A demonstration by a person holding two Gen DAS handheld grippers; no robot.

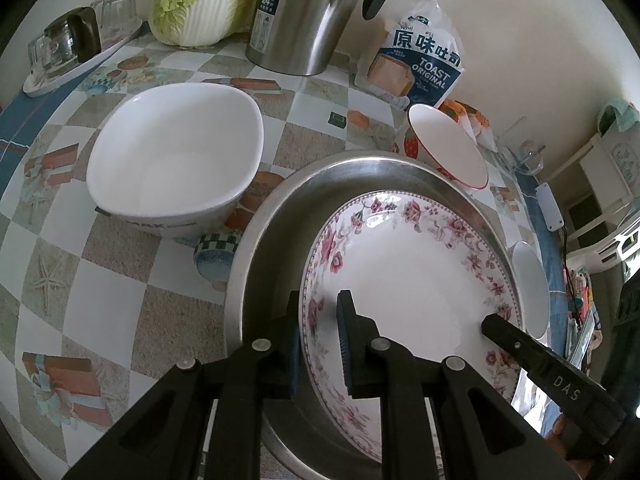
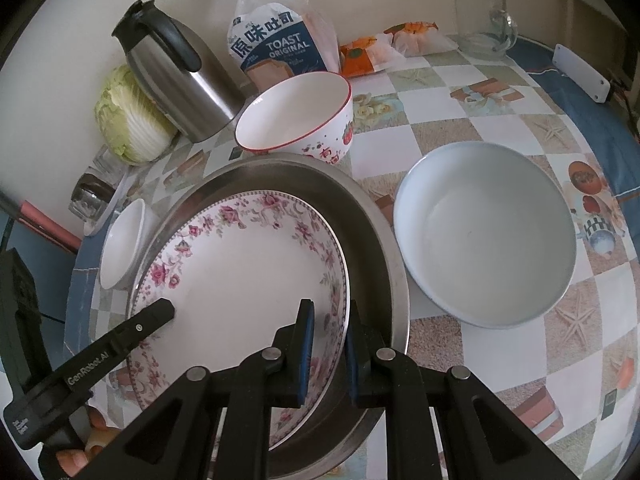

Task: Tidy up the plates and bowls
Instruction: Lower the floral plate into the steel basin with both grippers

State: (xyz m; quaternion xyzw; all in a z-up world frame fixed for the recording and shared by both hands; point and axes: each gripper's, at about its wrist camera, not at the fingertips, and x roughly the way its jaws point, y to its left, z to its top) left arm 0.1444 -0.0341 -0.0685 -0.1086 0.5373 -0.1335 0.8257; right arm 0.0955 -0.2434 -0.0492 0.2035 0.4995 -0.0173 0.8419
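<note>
A white plate with a pink flower border [image 1: 400, 280] [image 2: 248, 272] lies inside a round steel pan [image 1: 272, 240] [image 2: 368, 232]. My left gripper [image 1: 320, 320] is shut on the plate's left rim, one pad inside and one outside. My right gripper [image 2: 330, 312] is shut on the opposite rim in the same way. Around the pan stand a white squarish bowl [image 1: 172, 148] [image 2: 120, 240], a red-rimmed strawberry bowl [image 1: 448, 144] [image 2: 296, 112] and a pale round bowl [image 2: 484, 232] [image 1: 530, 288]. I cannot tell whether the plate touches the pan's floor.
At the back by the wall stand a steel thermos jug [image 1: 308, 12] [image 2: 180, 80], a napa cabbage [image 1: 200, 0], a toast bag [image 1: 420, 68] and a tray of glasses [image 1: 76, 48]. A white box [image 2: 580, 72] lies at the round table's right edge.
</note>
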